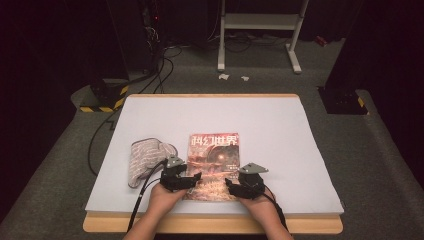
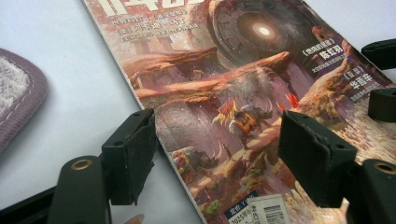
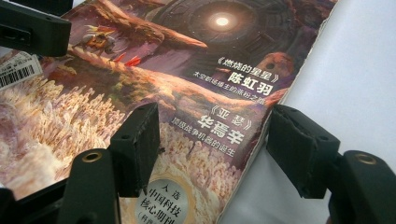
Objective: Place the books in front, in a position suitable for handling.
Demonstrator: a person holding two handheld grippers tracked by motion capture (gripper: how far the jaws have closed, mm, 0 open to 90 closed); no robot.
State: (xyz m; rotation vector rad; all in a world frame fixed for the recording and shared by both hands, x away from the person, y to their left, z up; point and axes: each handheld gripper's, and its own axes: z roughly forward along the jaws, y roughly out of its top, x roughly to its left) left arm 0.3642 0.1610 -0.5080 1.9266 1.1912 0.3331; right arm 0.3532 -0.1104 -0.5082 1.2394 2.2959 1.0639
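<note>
The magazine (image 1: 213, 165) lies flat on the white counter (image 1: 280, 130), cover up, its long axis running away from the person toward the far edge, its near short edge closest to the hands; the left tongs (image 1: 189, 181) sit at the magazine's near left corner and the right tongs (image 1: 233, 186) at its near right corner, so each hand is about equally near its own side, and the coming move seems to turn on each pair straddling one long edge; in the left gripper view the left tongs (image 2: 217, 149) stand spread, one jaw just off the magazine's left edge over bare counter and the other over the cover, the edge running between them, with no pad seen pressing on paper; in the right gripper view the right tongs (image 3: 215, 151) are likewise spread, one jaw over the cover and the other beyond the right edge over the counter, nothing pinched; a folded grey cloth (image 1: 146, 156) lies just left of the magazine, apart from it and nearer the left hand (image 1: 162, 199) than the right hand (image 1: 257, 206); counted: one magazine, one cloth, two pairs of tongs, two hands, one counter
</note>
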